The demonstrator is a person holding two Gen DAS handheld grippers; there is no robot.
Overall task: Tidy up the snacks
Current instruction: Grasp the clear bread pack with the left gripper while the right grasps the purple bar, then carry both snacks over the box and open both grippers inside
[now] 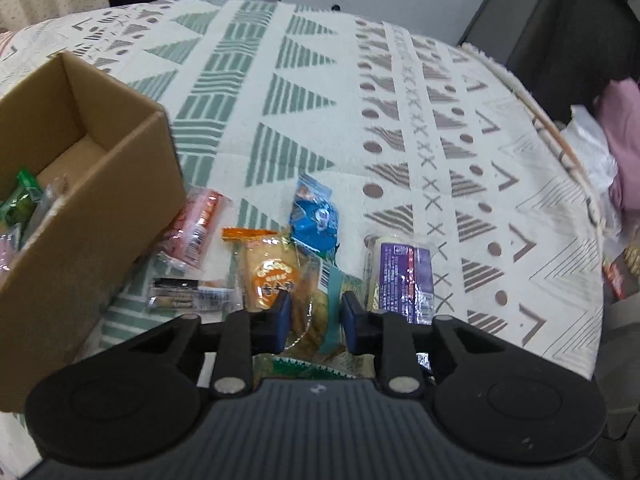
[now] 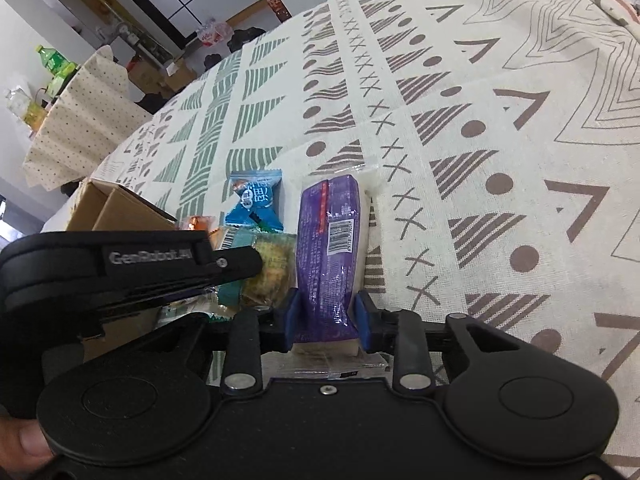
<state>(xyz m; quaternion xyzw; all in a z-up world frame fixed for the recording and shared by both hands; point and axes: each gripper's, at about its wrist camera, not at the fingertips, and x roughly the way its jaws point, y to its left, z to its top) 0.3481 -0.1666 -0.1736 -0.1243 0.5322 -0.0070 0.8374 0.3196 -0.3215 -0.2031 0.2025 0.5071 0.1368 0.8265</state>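
Observation:
My left gripper (image 1: 315, 312) stands around a clear teal-striped snack packet (image 1: 320, 296) on the patterned tablecloth, its blue pads on either side with a gap. An orange-labelled cracker packet (image 1: 272, 276), a blue packet (image 1: 316, 220), a red packet (image 1: 196, 224) and a dark bar (image 1: 192, 298) lie around it. My right gripper (image 2: 326, 312) is shut on the purple snack packet (image 2: 330, 248), which also shows in the left wrist view (image 1: 404, 276). The left gripper shows side-on in the right wrist view (image 2: 240, 260).
An open cardboard box (image 1: 132, 184) stands at the left, holding a green packet (image 1: 22, 196) and others. The tablecloth (image 1: 360, 120) stretches far and right to the table edge. A chair and pink cloth lie beyond the right edge.

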